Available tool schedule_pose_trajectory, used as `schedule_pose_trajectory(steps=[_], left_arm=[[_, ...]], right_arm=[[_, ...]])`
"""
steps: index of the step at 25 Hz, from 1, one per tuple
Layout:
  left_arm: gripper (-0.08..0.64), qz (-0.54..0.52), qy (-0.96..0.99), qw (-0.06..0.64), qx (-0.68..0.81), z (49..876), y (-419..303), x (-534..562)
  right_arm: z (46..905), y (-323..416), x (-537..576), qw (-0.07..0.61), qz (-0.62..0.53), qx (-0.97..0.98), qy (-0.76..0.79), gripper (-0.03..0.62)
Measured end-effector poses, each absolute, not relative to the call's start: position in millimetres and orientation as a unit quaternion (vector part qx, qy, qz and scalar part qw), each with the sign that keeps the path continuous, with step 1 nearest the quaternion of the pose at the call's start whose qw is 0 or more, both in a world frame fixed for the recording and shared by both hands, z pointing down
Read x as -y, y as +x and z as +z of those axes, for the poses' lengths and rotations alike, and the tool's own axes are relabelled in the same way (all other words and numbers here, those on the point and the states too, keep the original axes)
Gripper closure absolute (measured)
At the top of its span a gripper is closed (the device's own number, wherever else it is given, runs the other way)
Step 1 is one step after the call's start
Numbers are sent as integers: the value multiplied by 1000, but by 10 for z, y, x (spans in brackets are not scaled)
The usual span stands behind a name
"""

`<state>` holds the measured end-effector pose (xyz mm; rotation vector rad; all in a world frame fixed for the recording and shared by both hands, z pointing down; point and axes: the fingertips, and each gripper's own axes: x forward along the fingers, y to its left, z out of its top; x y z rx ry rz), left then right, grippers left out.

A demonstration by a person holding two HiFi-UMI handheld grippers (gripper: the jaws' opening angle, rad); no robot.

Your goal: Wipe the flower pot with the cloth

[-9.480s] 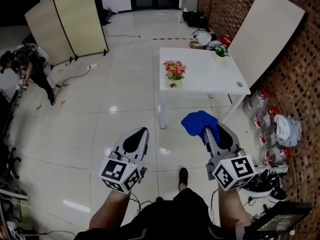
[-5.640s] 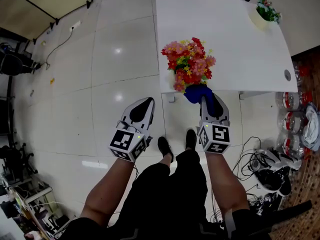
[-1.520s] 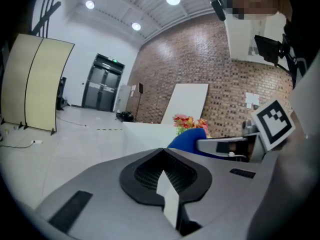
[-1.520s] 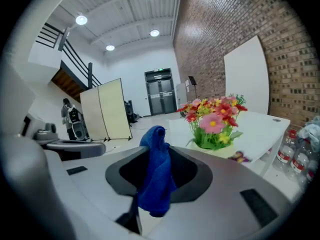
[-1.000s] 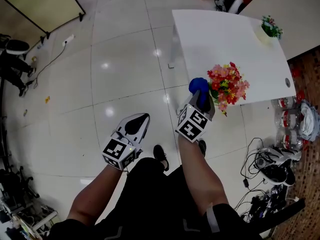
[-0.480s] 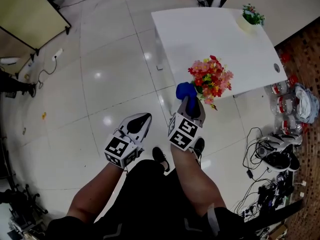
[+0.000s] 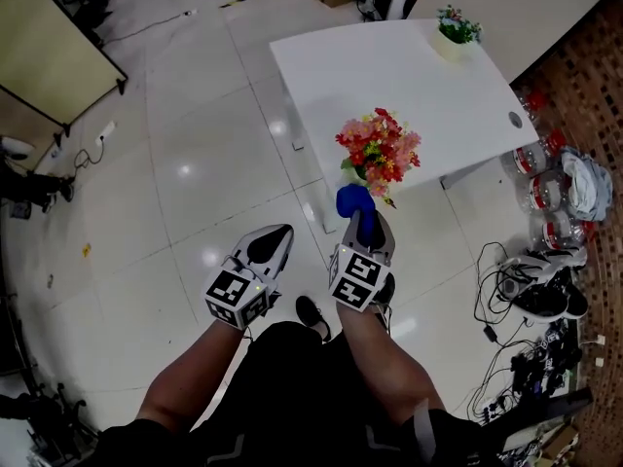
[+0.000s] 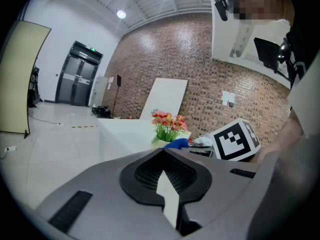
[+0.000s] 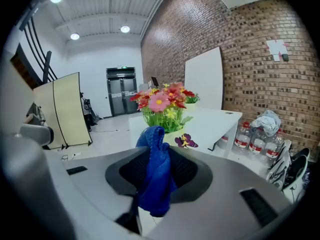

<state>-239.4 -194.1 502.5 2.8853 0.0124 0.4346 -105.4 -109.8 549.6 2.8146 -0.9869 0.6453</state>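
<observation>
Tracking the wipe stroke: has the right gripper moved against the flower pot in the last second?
Yes: in the head view the right gripper and its cloth slid from the left side of the flower pot round to its near side.

No word, brand or number can be read. The white marker cubes (image 7: pixel 237 298) on the left gripper (image 7: pixel 277 232) and right gripper (image 7: pixel 362 220) bear only black-and-white square patterns. The small green sign (image 9: pixel 121 67) above the dark double door (image 9: pixel 122 96) and the white sheet (image 9: pixel 276 47) on the brick wall (image 9: pixel 240 59) are too small to make out.
</observation>
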Motion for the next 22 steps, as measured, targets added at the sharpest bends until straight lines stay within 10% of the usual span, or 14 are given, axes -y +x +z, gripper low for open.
schedule_pose_trajectory(steps=[22], left_arm=[[557,83,988,122,38,4426,-2067,1720]], right_arm=[[4423,-1061,360,-2,188,476,859,494]])
